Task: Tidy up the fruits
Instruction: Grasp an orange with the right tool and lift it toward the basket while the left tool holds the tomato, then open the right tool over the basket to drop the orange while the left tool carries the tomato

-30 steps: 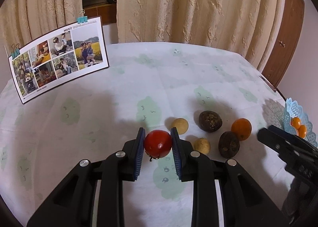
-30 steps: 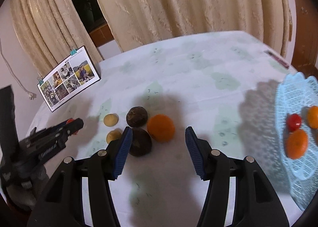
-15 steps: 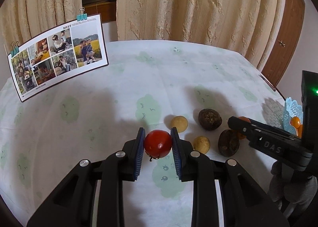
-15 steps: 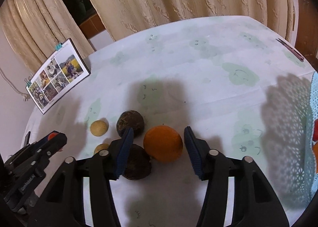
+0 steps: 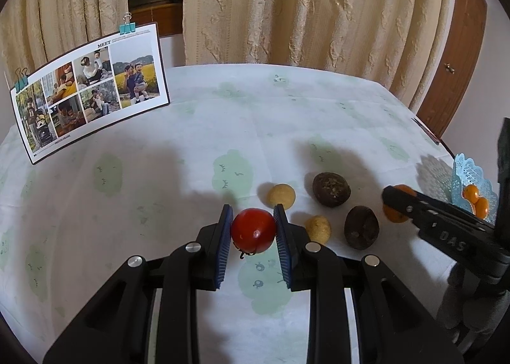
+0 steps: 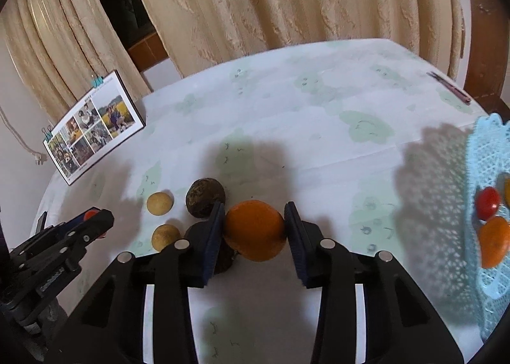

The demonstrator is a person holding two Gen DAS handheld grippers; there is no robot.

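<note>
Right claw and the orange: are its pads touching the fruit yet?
Touching. In the right wrist view, both blue pads of the right claw meet the sides of the orange with no gap.

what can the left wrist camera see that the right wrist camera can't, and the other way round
Only the left wrist view shows the red tomato fully, clamped in the left gripper.

Only the right wrist view shows the orange whole, between the right gripper pads, plus a small tomato in the blue basket.

Both show two dark fruits, two small tan fruits, the photo card and the floral tablecloth.
</note>
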